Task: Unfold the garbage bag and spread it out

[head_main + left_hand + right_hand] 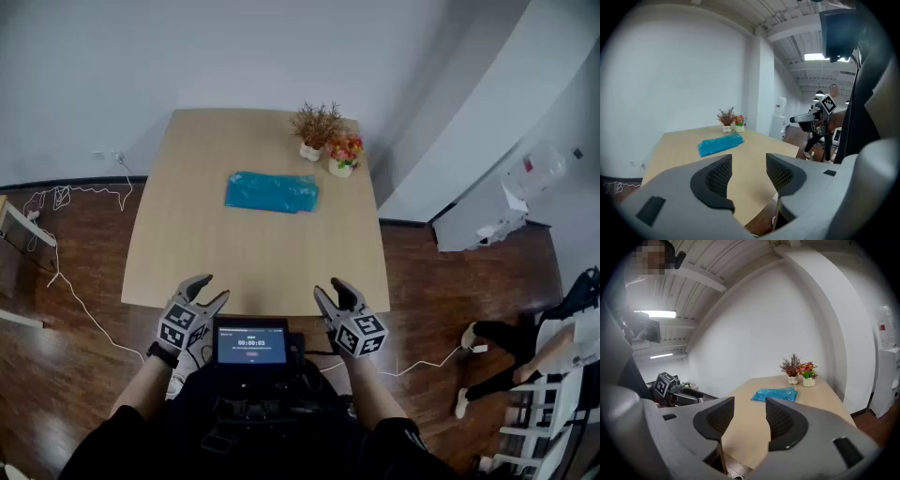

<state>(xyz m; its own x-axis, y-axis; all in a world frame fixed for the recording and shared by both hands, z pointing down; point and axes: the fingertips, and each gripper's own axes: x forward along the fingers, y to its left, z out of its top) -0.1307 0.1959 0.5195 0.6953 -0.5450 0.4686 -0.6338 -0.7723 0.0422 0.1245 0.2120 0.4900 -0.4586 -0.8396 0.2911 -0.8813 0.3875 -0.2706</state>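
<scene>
A folded blue garbage bag [272,191] lies flat on the far half of the light wooden table [244,262]. The left gripper view shows the bag [720,144] well beyond the jaws, and in the right gripper view the bag [776,394] is equally far off. My left gripper [208,291] hovers at the table's near edge, open, nothing between its fingers. My right gripper [329,291] is level with it on the right, also open and empty. Both are far from the bag.
Two small potted plants, one dried brown [314,127] and one with orange flowers [343,155], stand at the table's far right beside the bag. A screen device [250,343] sits at my chest. White cables [66,272] trail over the wood floor at left. A seated person's legs [497,342] are at right.
</scene>
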